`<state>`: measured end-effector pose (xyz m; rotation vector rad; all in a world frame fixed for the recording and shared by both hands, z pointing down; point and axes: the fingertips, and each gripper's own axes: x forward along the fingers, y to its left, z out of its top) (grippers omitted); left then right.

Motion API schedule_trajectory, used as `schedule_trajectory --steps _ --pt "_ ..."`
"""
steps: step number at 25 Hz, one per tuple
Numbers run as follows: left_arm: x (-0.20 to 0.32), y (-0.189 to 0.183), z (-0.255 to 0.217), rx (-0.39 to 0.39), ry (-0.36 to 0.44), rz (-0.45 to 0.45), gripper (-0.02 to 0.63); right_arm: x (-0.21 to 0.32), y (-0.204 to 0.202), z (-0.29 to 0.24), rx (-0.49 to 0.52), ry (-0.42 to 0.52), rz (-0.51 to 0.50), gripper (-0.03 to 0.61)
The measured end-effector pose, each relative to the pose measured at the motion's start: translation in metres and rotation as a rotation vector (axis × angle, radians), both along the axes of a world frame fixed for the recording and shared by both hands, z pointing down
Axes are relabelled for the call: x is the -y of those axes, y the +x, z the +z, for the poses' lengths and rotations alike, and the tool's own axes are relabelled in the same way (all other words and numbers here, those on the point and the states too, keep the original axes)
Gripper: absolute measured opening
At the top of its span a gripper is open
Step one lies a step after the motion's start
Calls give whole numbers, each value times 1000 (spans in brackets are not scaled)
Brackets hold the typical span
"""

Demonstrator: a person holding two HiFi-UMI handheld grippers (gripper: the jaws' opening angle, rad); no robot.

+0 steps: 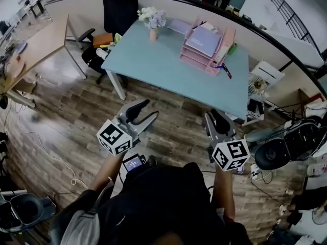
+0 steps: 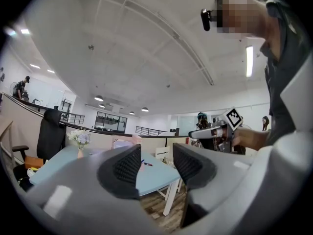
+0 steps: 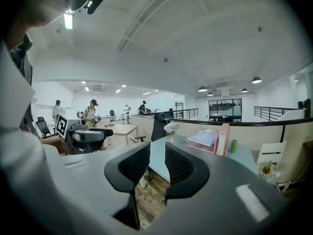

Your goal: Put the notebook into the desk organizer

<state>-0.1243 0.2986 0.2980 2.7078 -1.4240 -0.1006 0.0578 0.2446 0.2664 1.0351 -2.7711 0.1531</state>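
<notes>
Held jaws apart and empty on the left gripper (image 2: 156,164), closer together yet empty on the right gripper (image 3: 157,163). Hovered above wooden floor (image 1: 173,131), short of the pale blue rectangular worktop (image 1: 163,65). Showed the lavender notebook (image 1: 203,39) lying atop the pink tiered desk organizer (image 1: 196,61).

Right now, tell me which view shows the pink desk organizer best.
The head view: the desk organizer is seen from above, whole, trays stacked. The right gripper view shows it small, side-on. The left gripper view shows only a blurry pink sliver.
</notes>
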Motion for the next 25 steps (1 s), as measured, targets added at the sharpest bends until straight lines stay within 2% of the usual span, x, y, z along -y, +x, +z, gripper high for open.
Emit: schedule_trajectory --steps 8,12,17,25 --pt "-1 -36 -11 -40 31 -25 218 6 -20 -16 -29 32 22 78" --pt "5 -42 -9 -45 26 -26 218 16 -21 -21 -31 41 32 78" --pt "12 -45 -6 -37 18 -43 218 33 -24 -15 -17 32 20 78" --pt "32 -48 0 1 -13 -126 218 83 -22 -7 32 21 -30 78"
